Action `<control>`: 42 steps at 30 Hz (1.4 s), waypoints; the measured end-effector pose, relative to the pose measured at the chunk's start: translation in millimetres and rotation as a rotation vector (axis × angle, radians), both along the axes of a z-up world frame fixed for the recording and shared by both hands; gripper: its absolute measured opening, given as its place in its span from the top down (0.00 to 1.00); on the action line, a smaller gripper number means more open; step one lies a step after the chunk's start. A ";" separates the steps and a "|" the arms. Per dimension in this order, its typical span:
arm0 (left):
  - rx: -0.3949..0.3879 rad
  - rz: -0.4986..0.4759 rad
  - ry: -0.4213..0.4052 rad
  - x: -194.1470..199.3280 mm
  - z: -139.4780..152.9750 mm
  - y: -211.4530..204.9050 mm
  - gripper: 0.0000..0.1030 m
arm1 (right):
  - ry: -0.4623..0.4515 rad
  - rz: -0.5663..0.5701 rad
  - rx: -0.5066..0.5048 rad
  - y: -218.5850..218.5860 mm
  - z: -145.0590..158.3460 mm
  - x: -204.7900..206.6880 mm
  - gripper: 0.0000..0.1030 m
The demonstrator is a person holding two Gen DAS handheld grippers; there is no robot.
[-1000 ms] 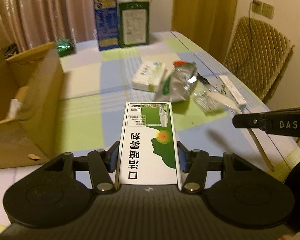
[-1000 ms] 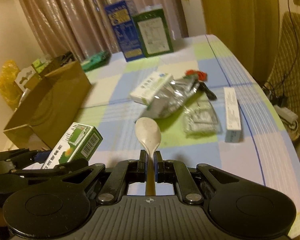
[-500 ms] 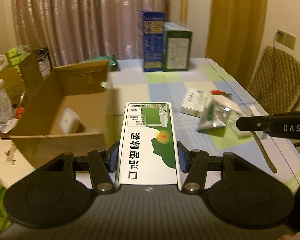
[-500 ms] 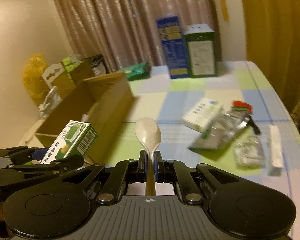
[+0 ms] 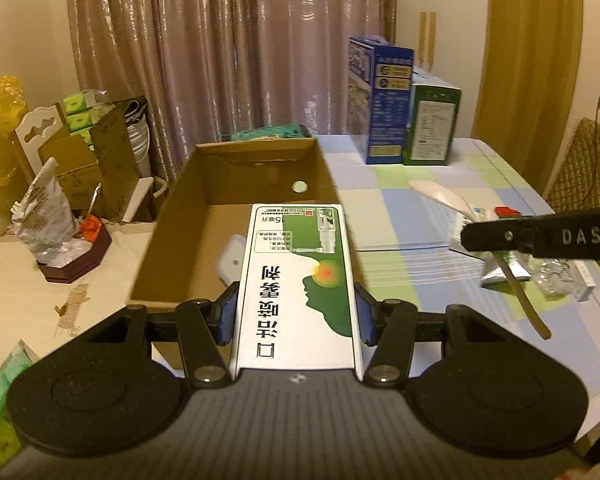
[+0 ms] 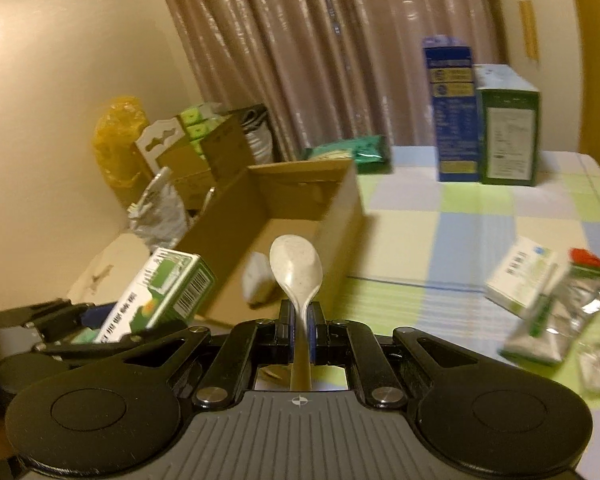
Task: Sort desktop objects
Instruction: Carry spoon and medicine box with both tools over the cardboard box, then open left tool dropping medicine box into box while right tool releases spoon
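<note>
Carton (image 5: 298, 280) – green and white, likely light and stiff but crushable – is pinched across its long sides by the left gripper (image 5: 296, 312), hanging over the near edge of the open cardboard box (image 5: 168, 232). Spoon (image 6: 296, 268) is clamped at its thin handle in the fully closed right gripper (image 6: 299, 332), bowl up, near the box – hard, smooth, probably prone to pivot. Judgement: 2 light items; hold the carton on its flat sides, the spoon close to its bowl.

A lived-in home, likely a dining room: a table (image 5: 440, 184) under a checked cloth, floor-length curtains (image 5: 228, 48) (brownish, shiny), a quilted chair (image 5: 584, 172), 2 tall cartons (image 6: 484, 120) and an open cardboard box (image 5: 256, 184) on the table.
</note>
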State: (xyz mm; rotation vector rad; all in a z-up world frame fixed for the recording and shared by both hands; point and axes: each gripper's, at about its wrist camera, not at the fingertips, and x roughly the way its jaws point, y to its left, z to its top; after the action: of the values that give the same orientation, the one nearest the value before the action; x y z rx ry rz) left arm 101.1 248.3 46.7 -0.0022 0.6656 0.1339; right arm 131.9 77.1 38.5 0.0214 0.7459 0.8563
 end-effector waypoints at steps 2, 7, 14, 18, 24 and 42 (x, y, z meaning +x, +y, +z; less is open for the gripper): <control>-0.010 0.004 0.001 4.6 2.0 15.1 0.51 | 0.010 0.012 0.011 16.4 0.2 4.9 0.97; -0.006 0.020 0.004 23.3 5.0 49.1 0.51 | 0.047 0.021 0.026 55.0 -3.5 22.4 0.97; -0.017 0.021 0.006 65.9 6.3 90.3 0.51 | 0.102 -0.007 0.057 101.7 -8.6 54.7 0.97; -0.015 0.020 0.013 89.0 -3.7 104.4 0.51 | 0.145 -0.025 0.082 118.6 -16.8 75.0 0.97; -0.021 -0.001 0.057 109.9 -33.8 113.4 0.51 | 0.184 -0.055 0.065 135.3 -40.5 97.5 0.97; -0.027 0.017 0.063 115.1 -56.5 125.3 0.50 | 0.230 -0.086 0.043 149.0 -80.9 110.2 0.97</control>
State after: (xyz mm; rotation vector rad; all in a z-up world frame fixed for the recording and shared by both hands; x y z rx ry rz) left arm 216.2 373.6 -9.8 -0.0296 0.7304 0.1416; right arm 242.1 226.1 -42.5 0.1915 0.9347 0.7956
